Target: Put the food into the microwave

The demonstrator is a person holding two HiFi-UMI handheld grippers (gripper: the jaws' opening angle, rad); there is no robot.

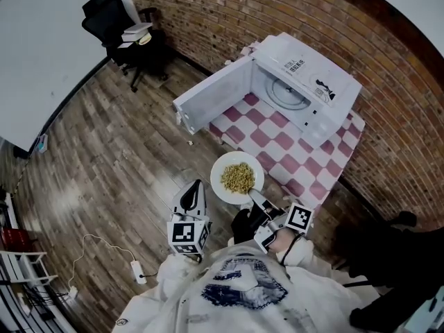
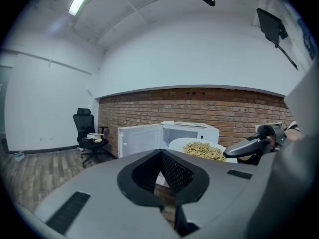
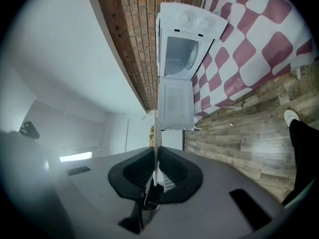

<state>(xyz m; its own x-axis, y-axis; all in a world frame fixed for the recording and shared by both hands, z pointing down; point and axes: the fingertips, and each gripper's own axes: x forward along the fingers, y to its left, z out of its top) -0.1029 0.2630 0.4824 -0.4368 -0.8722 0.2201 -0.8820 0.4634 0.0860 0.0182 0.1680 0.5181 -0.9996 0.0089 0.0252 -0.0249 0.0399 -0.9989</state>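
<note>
- food [image 1: 238, 177]: a loose yellowish heap of small bits, piled in the middle of a round white plate [image 1: 216, 173] that is smooth and shallow.
- plate is held in the air, flat and face up, over the near edge of the bench, just short of the microwave [image 1: 310, 82]; being round, it has no long axis.
- right gripper [image 1: 255, 198]: fingers pinched shut on the plate's near rim; in its own view the rim shows as a thin white edge between the dark ribbed pads.
- left gripper [image 1: 195, 191]: just left of the plate and not touching it; fingers drawn together at the tips with nothing between them.
- microwave: a white, glossy box with its cavity open towards the plate; the door [image 1: 211, 101] is swung wide to the left in the head view.
- bench wears a pink-and-white checked cloth [image 1: 274, 148].
- wood-plank floor [image 1: 104, 158]; rough red brick wall [image 1: 229, 9] behind.
</note>
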